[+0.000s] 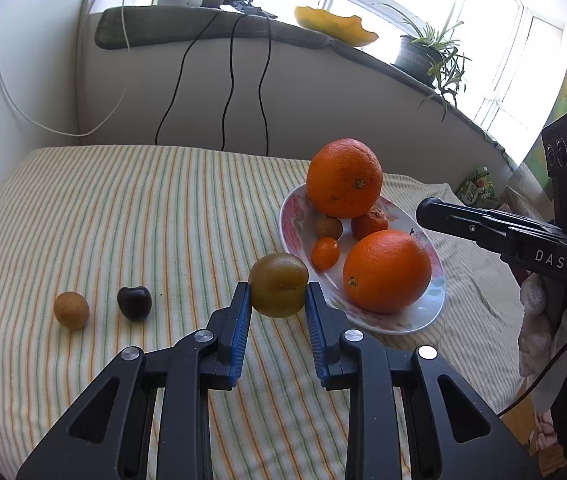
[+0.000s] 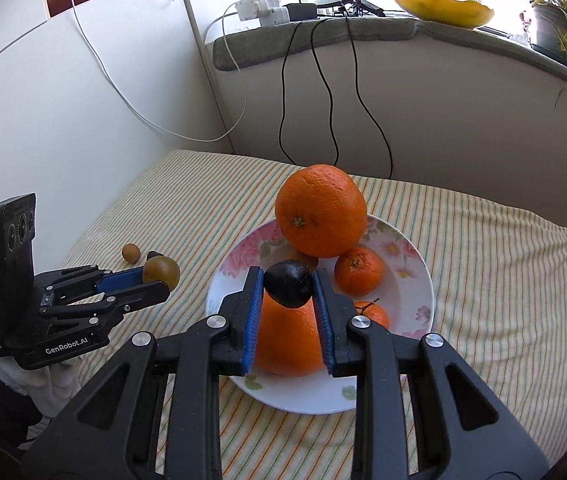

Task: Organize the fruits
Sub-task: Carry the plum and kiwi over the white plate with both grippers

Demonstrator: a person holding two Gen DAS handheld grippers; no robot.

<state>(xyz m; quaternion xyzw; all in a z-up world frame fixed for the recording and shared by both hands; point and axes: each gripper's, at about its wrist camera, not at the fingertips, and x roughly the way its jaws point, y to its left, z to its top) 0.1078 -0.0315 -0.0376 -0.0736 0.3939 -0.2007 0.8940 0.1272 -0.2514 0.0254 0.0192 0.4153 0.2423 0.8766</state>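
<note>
A: Both grippers are loaded?
B: Yes. The left gripper [image 1: 278,294] has its jaws pinching a greenish-brown fruit [image 1: 279,285], held in the air just left of the floral plate [image 1: 435,300].
A: And the right gripper [image 2: 288,286]?
B: Jaws clamped on a dark plum [image 2: 287,283], directly above the plate, over the oranges [image 2: 320,216], likely to drop it there.
A: Anything loose?
B: A tan fruit [image 1: 71,310] and a dark cherry [image 1: 134,303] lie on the striped cloth [image 1: 123,220], well left of the plate.

lower orange [image 2: 287,340] half behind tool
</note>
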